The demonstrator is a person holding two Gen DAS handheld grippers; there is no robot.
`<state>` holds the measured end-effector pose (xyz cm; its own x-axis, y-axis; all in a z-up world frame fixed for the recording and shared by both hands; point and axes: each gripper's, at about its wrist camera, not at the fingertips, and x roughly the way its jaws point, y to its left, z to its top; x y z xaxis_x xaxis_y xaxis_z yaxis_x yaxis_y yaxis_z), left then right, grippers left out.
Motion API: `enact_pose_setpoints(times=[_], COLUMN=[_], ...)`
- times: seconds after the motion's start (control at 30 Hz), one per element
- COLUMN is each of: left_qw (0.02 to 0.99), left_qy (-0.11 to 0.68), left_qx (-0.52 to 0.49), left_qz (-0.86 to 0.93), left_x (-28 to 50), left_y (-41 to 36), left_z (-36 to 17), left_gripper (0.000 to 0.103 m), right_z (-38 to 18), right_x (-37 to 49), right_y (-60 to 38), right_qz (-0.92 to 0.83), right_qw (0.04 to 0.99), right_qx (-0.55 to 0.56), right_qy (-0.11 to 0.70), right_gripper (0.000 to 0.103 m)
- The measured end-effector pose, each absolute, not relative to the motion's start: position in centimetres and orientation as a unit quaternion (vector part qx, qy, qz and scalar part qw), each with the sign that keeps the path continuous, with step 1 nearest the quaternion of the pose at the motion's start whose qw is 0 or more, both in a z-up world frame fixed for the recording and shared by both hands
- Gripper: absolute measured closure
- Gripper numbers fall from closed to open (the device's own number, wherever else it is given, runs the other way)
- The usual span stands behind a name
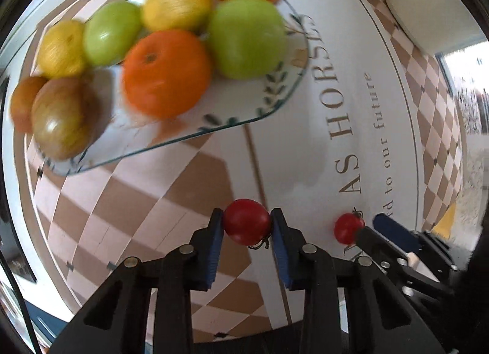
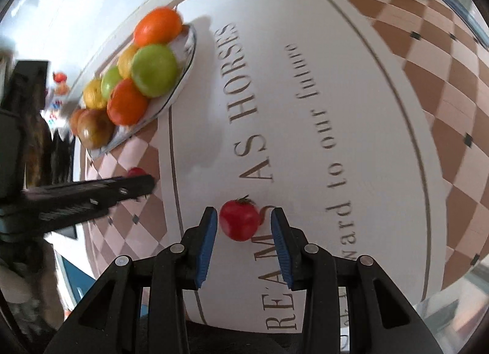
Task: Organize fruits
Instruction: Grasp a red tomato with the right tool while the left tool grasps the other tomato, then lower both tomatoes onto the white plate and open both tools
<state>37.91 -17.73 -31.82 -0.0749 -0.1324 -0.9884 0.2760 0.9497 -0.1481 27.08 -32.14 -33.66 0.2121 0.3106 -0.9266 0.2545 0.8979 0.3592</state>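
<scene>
Showing right claw (image 2: 244, 225) gap (right view only) beside tomato (image 2: 240, 220).

Two small red tomatoes off the plate: one (image 1: 247, 221) pinched between the left claw's (image 1: 246, 225) blue pads, stem end down toward the camera; the other (image 2: 239, 220) lies on the bench between the right claw's (image 2: 244, 225) pads, touching the left pad. Glass plate (image 1: 275, 103) holds two oranges, two green apples, two lemons, two brownish fruits, bunched together.

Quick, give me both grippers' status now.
Left gripper: shut on a red tomato, fingers pressing both its sides.
Right gripper: open around a second red tomato; there is a gap at one finger, so it is not gripped.
</scene>
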Motion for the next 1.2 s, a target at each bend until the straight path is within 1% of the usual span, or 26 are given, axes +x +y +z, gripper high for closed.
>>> enact_pose_setpoints(times=[0.07,0.1,0.23,0.37,0.47,0.57,0.67,0.83,0.93,1.03,1.07,1.1,1.13,1.2], left_qw=[0.683,0.685,0.695,0.702,0.695,0.656,0.632,0.626,0.617,0.607,0.605,0.604,0.603,0.606], left_qy=[0.716,0.715,0.708,0.697,0.690,0.688,0.680,0.670,0.670,0.673,0.674,0.675,0.675,0.676], left_qx=[0.026,0.017,-0.038,-0.102,-0.184,-0.301,-0.365,-0.397,-0.411,-0.422,-0.423,-0.424,-0.424,-0.419], left_qz=[-0.142,-0.139,-0.119,-0.102,-0.088,-0.077,-0.064,-0.042,-0.034,-0.030,-0.026,-0.024,-0.023,-0.019], left_x=[37.8,37.7,38.3,39.8,40.9,42.2,42.4,42.8,43.0,43.1,43.1,43.2,43.3,43.3], left_y=[-16.3,-15.7,-11.9,-8.2,-5.6,-3.8,-2.2,-0.9,0.0,1.2,0.7,0.8,0.7,0.9], left_z=[-31.3,-31.0,-29.2,-27.7,-27.6,-29.7,-30.9,-31.7,-32.1,-32.6,-32.9,-33.0,-33.1,-32.9], left_gripper=[0.075,0.075,0.075,0.075,0.075,0.075,0.075,0.074,0.074,0.072,0.072,0.071,0.070,0.064], right_z=[-34.3,-34.3,-33.9,-32.9,-31.4,-29.9,-28.7,-28.1,-29.1,-30.3,-30.7,-30.8,-30.8,-30.6], right_x=[27.4,27.4,27.9,29.7,32.3,36.0,39.9,45.6,47.5,48.6,48.9,49.2,49.2,49.2], right_y=[-31.3,-31.0,-29.8,-28.9,-28.0,-26.9,-25.5,-21.0,-19.9,-19.7,-19.7,-19.7,-19.9,-20.3], right_qz=[0.023,0.022,0.036,0.059,0.091,0.134,0.175,0.211,0.220,0.213,0.210,0.207,0.206,0.201], right_qw=[0.743,0.746,0.757,0.761,0.763,0.757,0.746,0.744,0.725,0.707,0.702,0.700,0.699,0.702], right_qx=[0.211,0.199,0.179,0.190,0.218,0.258,0.282,0.240,0.232,0.240,0.242,0.242,0.244,0.245], right_qy=[0.635,0.635,0.627,0.617,0.602,0.586,0.577,0.586,0.610,0.630,0.636,0.639,0.640,0.637], right_gripper=[0.065,0.071,0.072,0.072,0.072,0.072,0.072,0.072,0.071,0.070,0.069,0.061,0.050,0.043])
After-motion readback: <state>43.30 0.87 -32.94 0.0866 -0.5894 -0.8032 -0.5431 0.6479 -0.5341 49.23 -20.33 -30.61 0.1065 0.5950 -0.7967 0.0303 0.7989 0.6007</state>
